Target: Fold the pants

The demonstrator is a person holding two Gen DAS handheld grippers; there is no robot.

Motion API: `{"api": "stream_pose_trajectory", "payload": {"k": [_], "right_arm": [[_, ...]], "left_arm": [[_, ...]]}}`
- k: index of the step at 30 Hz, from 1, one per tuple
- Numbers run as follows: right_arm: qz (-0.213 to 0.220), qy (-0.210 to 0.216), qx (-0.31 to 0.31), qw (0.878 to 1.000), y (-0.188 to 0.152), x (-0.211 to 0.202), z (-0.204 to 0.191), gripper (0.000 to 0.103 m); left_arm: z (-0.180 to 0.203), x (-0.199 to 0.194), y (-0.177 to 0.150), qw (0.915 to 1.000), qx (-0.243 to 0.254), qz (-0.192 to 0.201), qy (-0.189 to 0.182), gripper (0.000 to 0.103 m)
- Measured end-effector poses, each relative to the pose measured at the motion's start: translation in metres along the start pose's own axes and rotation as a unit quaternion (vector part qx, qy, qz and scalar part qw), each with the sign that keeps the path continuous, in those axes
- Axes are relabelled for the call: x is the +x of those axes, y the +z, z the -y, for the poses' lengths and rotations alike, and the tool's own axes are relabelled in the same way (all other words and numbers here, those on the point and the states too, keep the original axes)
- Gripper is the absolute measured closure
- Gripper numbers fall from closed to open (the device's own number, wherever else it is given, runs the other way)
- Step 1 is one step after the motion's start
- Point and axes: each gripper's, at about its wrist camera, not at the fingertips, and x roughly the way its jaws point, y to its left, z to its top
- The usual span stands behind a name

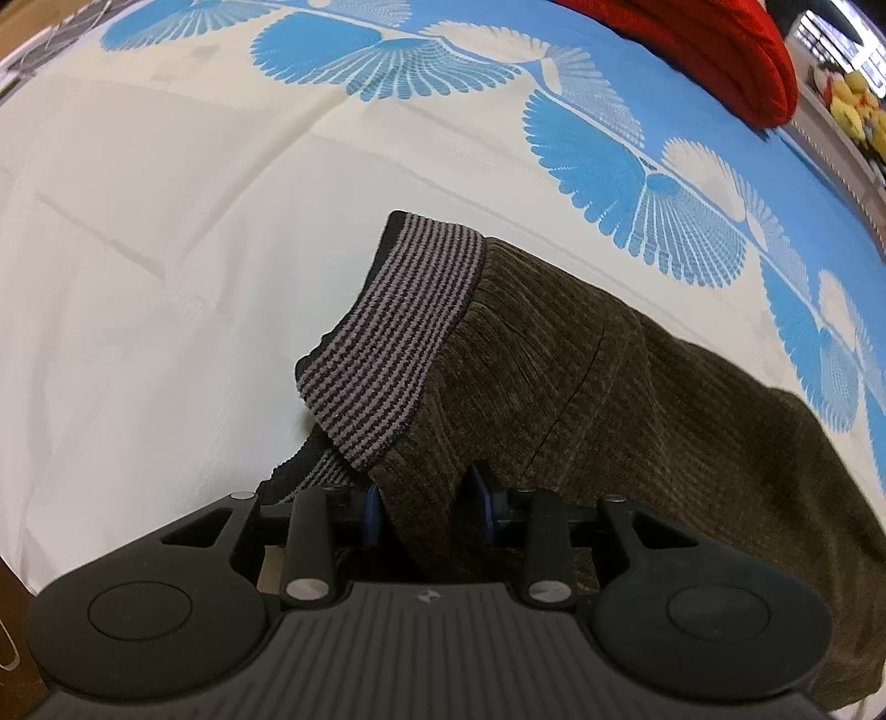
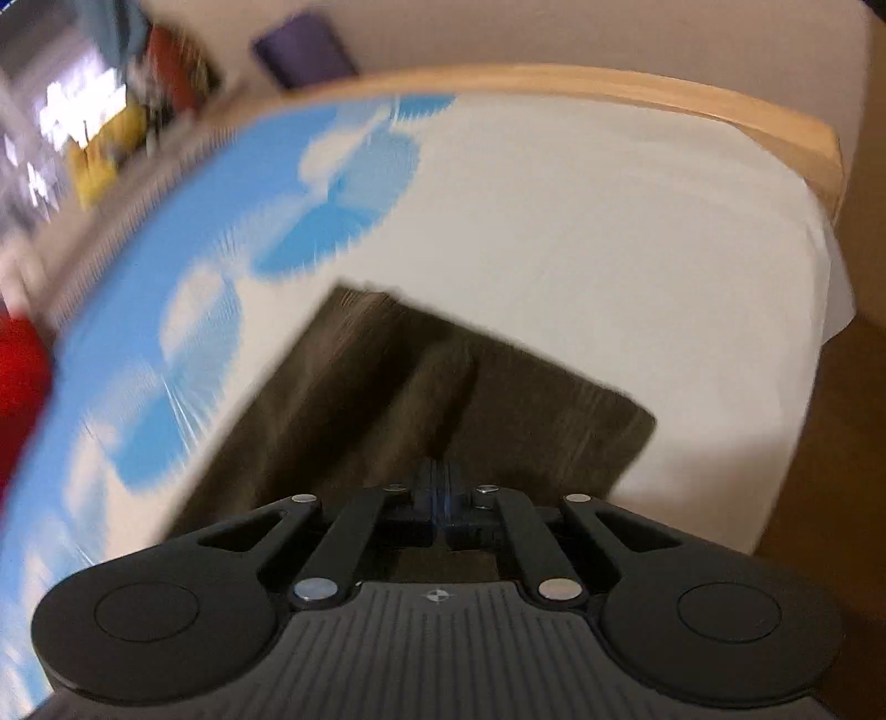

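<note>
Pants [image 1: 581, 376] are lying on the bedsheet [image 1: 166, 249] in the left wrist view, olive ribbed cloth with the striped waistband [image 1: 387, 332] turned over at the far end. The left gripper [image 1: 429, 507] is standing with its blue pads [image 1: 487, 498] apart and a ridge of cloth running between them; whether the pads are pressing it I cannot tell. A red cushion [image 1: 720, 50] is lying well apart at the top.

Motion is blurring the right wrist view. The right gripper [image 2: 440, 493] is showing its fingers drawn together, apparently pinching a raised fold of the pants [image 2: 443, 376], probably to carry that end over. The wooden bed frame [image 2: 664, 97] is edging the sheet beyond.
</note>
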Motion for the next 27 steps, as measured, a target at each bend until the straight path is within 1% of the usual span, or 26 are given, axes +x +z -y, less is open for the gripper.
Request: {"api": "stream_pose_trajectory", "payload": {"k": [2,3,4,5,6,7,8,10,11,12,13,14,16,17,18,20,21,23,25,26,27], "right_arm": [[-0.013,0.028,0.027,0.999,0.002,0.012,0.007,0.099],[-0.022,0.036,0.036,0.998,0.001,0.019,0.009,0.099],[-0.028,0.040,0.043,0.998,0.002,0.025,0.009,0.096],[-0.029,0.042,0.049,0.998,0.002,0.032,0.009,0.091],[-0.026,0.041,0.051,0.998,0.002,0.037,0.007,0.089],[-0.022,0.041,0.053,0.998,0.005,0.044,0.004,0.083],[-0.021,0.040,0.056,0.997,0.006,0.050,0.003,0.074],[-0.027,0.036,0.066,0.997,0.009,0.063,0.004,0.062],[-0.035,0.029,0.065,0.997,0.009,0.069,0.003,0.062],[-0.040,0.025,0.063,0.997,0.010,0.074,0.002,0.062],[-0.042,0.021,0.057,0.997,0.009,0.077,0.000,0.062],[-0.038,0.014,0.046,0.998,0.010,0.077,-0.002,0.073],[-0.024,0.002,0.024,0.999,0.013,0.074,-0.009,0.099],[-0.016,0.005,0.022,1.000,0.013,0.071,-0.010,0.099],[-0.007,0.008,0.019,1.000,0.014,0.065,-0.012,0.099],[0.023,0.014,0.017,1.000,0.018,0.046,-0.016,0.100],[0.042,0.017,0.017,0.999,0.021,0.033,-0.017,0.100],[0.090,0.013,0.011,0.996,0.024,-0.001,-0.016,0.101],[0.120,-0.003,0.016,0.993,0.025,-0.027,-0.008,0.101],[0.115,-0.015,0.021,0.993,0.025,-0.029,-0.001,0.101],[0.098,-0.028,0.032,0.994,0.024,-0.027,0.009,0.101]], "left_arm": [[-0.005,-0.001,0.001,0.9998,-0.017,0.001,-0.009,0.067],[-0.006,-0.002,0.001,0.9997,-0.021,0.001,-0.012,0.067],[-0.007,-0.002,0.001,0.9996,-0.026,0.001,-0.015,0.067],[-0.009,-0.002,0.001,0.9995,-0.028,0.001,-0.016,0.067],[-0.011,-0.002,0.002,0.9994,-0.029,0.001,-0.019,0.066],[-0.011,-0.003,0.001,0.9993,-0.031,0.002,-0.021,0.066],[-0.012,-0.003,0.002,0.9992,-0.031,0.002,-0.023,0.065],[-0.012,-0.002,0.001,0.9991,-0.029,-0.002,-0.029,0.060],[-0.011,-0.001,0.001,0.9990,-0.025,-0.006,-0.036,0.052],[-0.010,0.000,0.001,0.9988,-0.018,-0.011,-0.045,0.045],[-0.007,0.001,0.000,0.9986,-0.009,-0.013,-0.050,0.045],[-0.004,0.000,0.000,0.9990,0.003,-0.010,-0.043,0.044],[-0.001,0.001,0.001,0.9997,0.011,0.000,-0.023,0.047],[-0.003,0.002,0.002,0.9998,0.002,0.000,-0.022,0.053],[-0.005,0.002,0.002,0.9997,-0.008,0.002,-0.022,0.068],[-0.006,0.000,0.002,0.9997,-0.010,0.010,-0.018,0.085],[-0.006,-0.005,0.002,0.9995,-0.010,0.021,-0.023,0.089],[-0.005,-0.019,0.000,0.9982,-0.003,0.052,-0.032,0.090],[-0.007,-0.034,-0.003,0.9955,0.006,0.083,-0.045,0.090],[-0.010,-0.041,-0.005,0.9941,0.010,0.093,-0.055,0.090],[-0.012,-0.046,-0.008,0.9937,0.016,0.094,-0.058,0.090]]}}
